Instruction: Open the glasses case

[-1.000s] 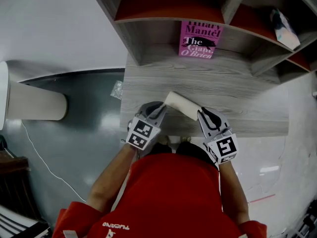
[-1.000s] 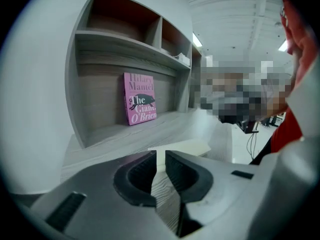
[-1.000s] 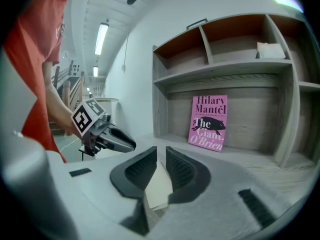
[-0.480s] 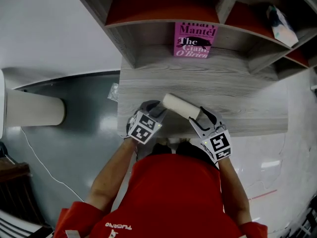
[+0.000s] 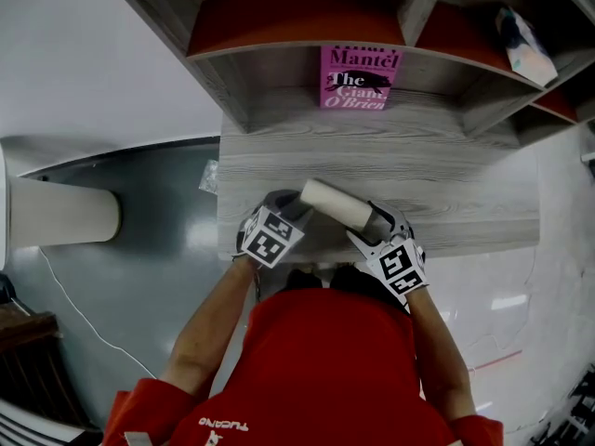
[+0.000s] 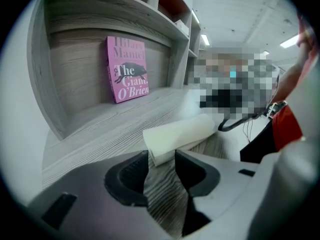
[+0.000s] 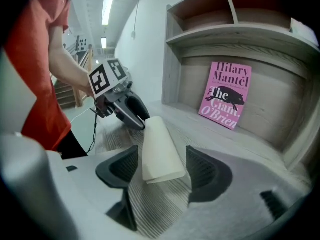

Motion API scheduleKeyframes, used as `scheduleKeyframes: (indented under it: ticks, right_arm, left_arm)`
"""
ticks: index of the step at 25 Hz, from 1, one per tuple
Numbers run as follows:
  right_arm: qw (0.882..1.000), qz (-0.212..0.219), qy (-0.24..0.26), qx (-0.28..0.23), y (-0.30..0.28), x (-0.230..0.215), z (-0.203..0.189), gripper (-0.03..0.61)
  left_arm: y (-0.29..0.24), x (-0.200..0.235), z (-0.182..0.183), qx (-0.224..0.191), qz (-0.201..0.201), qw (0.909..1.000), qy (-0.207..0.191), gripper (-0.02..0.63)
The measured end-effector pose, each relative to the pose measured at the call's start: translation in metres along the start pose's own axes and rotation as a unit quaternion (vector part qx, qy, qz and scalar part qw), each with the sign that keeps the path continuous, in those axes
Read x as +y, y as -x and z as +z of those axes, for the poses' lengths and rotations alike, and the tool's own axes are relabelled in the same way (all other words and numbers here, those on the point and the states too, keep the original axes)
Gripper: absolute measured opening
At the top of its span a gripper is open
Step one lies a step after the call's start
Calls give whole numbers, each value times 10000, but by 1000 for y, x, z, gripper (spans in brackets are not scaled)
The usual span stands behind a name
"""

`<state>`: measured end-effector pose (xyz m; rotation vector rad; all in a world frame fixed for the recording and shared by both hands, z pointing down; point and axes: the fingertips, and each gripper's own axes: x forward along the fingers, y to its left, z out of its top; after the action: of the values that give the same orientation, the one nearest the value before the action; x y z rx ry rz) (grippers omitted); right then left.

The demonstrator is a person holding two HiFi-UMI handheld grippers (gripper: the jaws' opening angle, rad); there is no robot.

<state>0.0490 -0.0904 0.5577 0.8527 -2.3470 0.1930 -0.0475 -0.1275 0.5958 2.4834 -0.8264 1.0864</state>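
Observation:
A cream glasses case point(image 5: 337, 203) lies closed on the wooden desk point(image 5: 446, 170), slanting from upper left to lower right. My left gripper point(image 5: 296, 204) is at its left end. In the left gripper view its jaws point(image 6: 161, 156) are opening, and the case's end point(image 6: 182, 134) sits just past the tips, untouched. My right gripper point(image 5: 376, 223) is at the other end. In the right gripper view its jaws point(image 7: 161, 154) are also opening, with the case point(image 7: 159, 149) lying between the pads with gaps on both sides. Across the case stands the left gripper point(image 7: 120, 101).
A pink book point(image 5: 358, 79) stands against the back of the shelf unit. A pale object point(image 5: 521, 45) lies in the right-hand cubby. The desk's front edge point(image 5: 483, 240) runs just by my grippers. A white cylinder point(image 5: 56, 214) and a small plastic bag point(image 5: 212, 177) are off to the left.
Both grippers came down toward the desk with the case. Their jaws have spread apart and let go of its two ends.

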Motion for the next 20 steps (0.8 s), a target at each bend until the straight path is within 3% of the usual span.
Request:
scheduleKeyframes:
  ticks: [5, 10, 20]
  right_arm:
    - [9978, 9, 417, 517, -9, 3, -15, 301]
    - [9968, -38, 533, 597, -11, 1, -18, 273]
    - [9977, 523, -398, 153, -3, -9, -9, 250]
  left_arm:
    - [-1, -1, 0, -17, -84, 10000, -7, 152]
    - [-1, -2, 0, -44, -103, 9999, 5, 138]
    - [-2, -3, 1, -36, -105, 9999, -20, 137]
